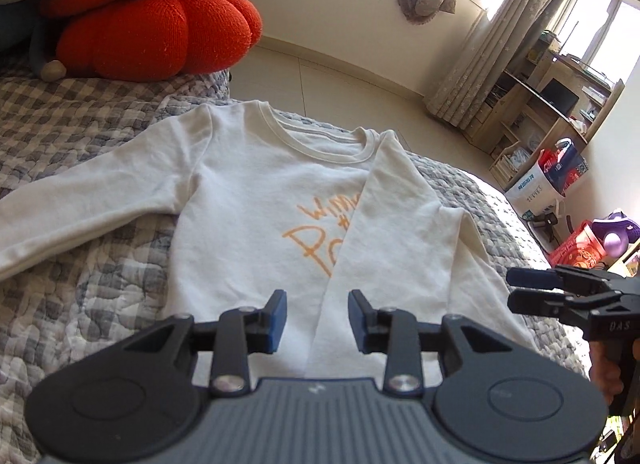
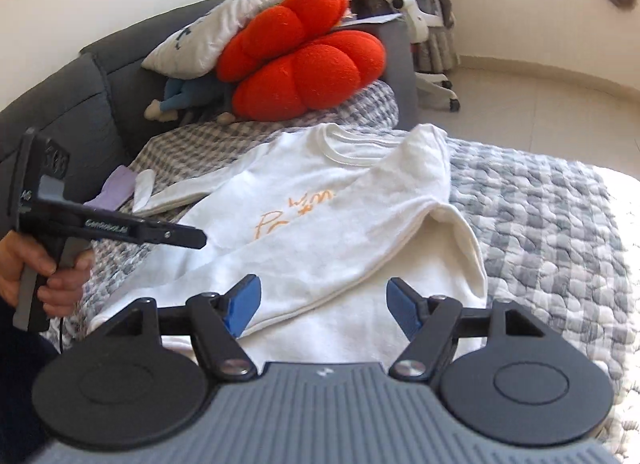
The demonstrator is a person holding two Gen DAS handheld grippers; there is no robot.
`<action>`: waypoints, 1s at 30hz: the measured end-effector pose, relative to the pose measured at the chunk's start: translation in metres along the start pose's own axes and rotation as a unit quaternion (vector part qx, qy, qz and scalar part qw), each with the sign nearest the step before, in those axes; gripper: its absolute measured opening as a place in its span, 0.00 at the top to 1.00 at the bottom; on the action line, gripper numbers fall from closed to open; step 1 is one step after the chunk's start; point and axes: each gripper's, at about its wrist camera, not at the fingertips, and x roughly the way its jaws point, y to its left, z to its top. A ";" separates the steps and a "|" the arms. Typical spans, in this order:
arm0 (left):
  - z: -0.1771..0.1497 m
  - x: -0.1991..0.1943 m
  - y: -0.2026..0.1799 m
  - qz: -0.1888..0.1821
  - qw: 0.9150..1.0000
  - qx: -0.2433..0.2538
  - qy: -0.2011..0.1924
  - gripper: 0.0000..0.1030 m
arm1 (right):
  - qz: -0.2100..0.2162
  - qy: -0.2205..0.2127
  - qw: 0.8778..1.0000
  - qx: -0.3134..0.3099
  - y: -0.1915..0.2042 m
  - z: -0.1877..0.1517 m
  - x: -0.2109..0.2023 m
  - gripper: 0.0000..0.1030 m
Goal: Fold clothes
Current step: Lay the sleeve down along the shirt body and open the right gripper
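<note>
A white sweatshirt [image 1: 248, 191] with orange writing lies face up on the checked quilt [image 1: 60, 123], neck at the far side. One sleeve [image 1: 392, 232] is folded across its front; the other sleeve [image 1: 80, 211] stretches out to the left. My left gripper [image 1: 319, 320] hovers open over the hem, nothing between its blue pads. My right gripper [image 2: 324, 306] stands wide open over the folded sleeve [image 2: 360, 248] and the lower body of the sweatshirt [image 2: 288, 199], holding nothing. Each gripper shows in the other's view: the right gripper [image 1: 516, 288] and the left gripper [image 2: 198, 238], held by a hand [image 2: 52, 280].
A red knitted cushion [image 2: 304, 63] and a white pillow [image 2: 208, 35] lean on the grey sofa back [image 2: 60, 95] beyond the sweatshirt. A purple cloth [image 2: 116, 187] lies at the far left. Past the quilt's edge is tiled floor [image 1: 340, 79], with shelves [image 1: 540, 111] and bags [image 1: 552, 171].
</note>
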 end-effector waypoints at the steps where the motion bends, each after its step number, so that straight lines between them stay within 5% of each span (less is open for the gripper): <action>1: -0.001 0.002 -0.004 0.001 1.000 0.008 0.005 0.65 | 0.003 -0.002 0.999 0.047 -0.015 0.002 0.005 0.29; 7: -0.007 0.012 -0.014 0.007 0.999 0.033 0.022 0.61 | 0.021 -0.036 0.991 0.131 -0.037 0.017 0.017 0.29; 12: -0.007 0.015 -0.013 0.019 0.999 0.035 0.025 0.61 | -0.008 -0.039 0.984 0.172 -0.044 0.025 0.043 0.29; 16: -0.007 0.016 -0.008 0.034 0.999 0.030 0.023 0.59 | 0.007 -0.079 0.970 0.231 -0.055 0.029 0.050 0.30; 17: -0.006 0.016 -0.007 0.032 0.999 0.026 0.023 0.58 | 0.018 -0.112 0.957 0.266 -0.063 0.029 0.044 0.30; 19: -0.006 0.017 -0.004 0.030 0.999 0.023 0.024 0.58 | 0.043 -0.175 0.912 0.369 -0.089 0.022 0.031 0.31; 22: -0.007 0.018 -0.005 0.031 0.999 0.032 0.025 0.58 | 0.048 -0.208 0.853 0.477 -0.126 0.005 0.026 0.31; 23: -0.007 0.018 -0.006 0.031 0.999 0.035 0.026 0.58 | 0.048 -0.206 0.848 0.487 -0.134 0.001 0.026 0.36; 28: -0.007 0.020 -0.009 0.025 0.998 0.047 0.027 0.58 | 0.033 -0.180 0.886 0.427 -0.124 0.017 0.016 0.40; 30: -0.008 0.020 -0.011 0.019 0.998 0.054 0.026 0.58 | 0.023 -0.157 0.892 0.424 -0.126 0.018 0.018 0.40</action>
